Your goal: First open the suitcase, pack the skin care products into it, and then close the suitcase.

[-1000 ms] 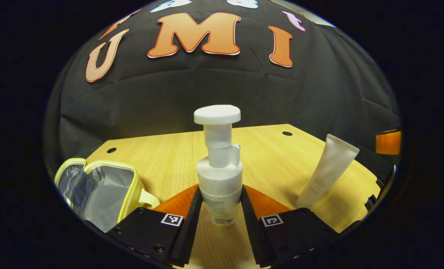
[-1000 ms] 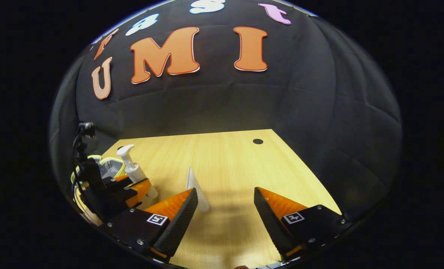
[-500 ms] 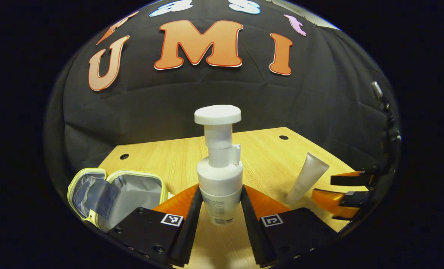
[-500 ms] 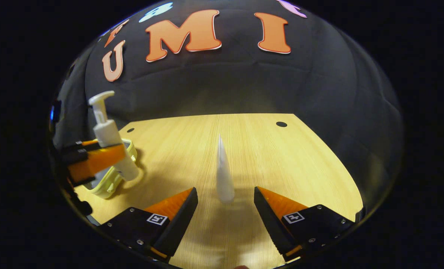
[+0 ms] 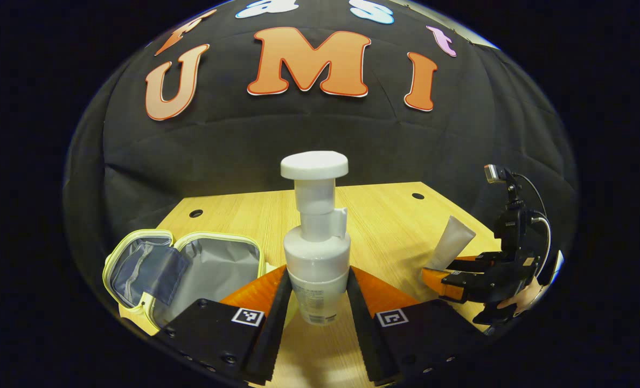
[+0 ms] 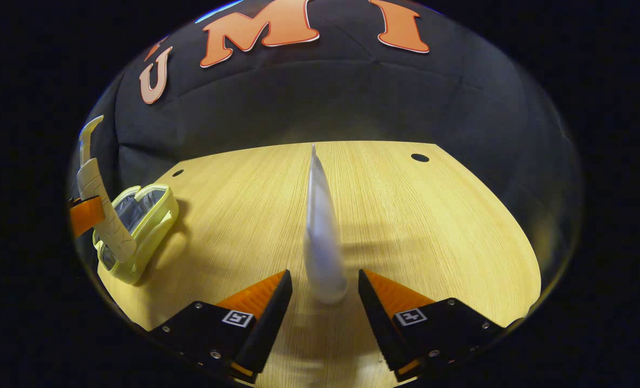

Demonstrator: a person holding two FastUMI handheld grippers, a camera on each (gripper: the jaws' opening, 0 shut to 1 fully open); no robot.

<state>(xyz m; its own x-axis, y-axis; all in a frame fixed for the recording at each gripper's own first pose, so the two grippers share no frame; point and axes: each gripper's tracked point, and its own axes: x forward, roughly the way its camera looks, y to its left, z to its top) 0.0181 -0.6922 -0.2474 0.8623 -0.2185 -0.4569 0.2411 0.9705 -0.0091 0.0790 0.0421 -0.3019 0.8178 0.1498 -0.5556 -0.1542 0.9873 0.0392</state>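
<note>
A white pump bottle [image 5: 315,253] stands upright between my left gripper's [image 5: 315,304] fingers, which are shut on its lower body, lifted above the wooden table [image 5: 384,215]. The small suitcase [image 5: 190,267], a grey-lined case with yellow trim, lies open to the left of the bottle. In the right gripper view a white tube [image 6: 322,237] stands on its cap between the fingers of my right gripper [image 6: 324,288], which is open with a narrow gap on each side. The same tube [image 5: 452,245] and right gripper [image 5: 460,276] appear at the right of the left gripper view.
The pump bottle [image 6: 98,188] and open suitcase [image 6: 137,223] sit at the left edge of the right gripper view. The table [image 6: 433,215] has small round holes [image 6: 419,157] near its far corners. A hand [image 5: 519,299] holds the right gripper.
My right gripper has moved forward around the tube and its fingers have narrowed slightly. The left gripper, still holding the pump bottle, has shifted toward the open suitcase.
</note>
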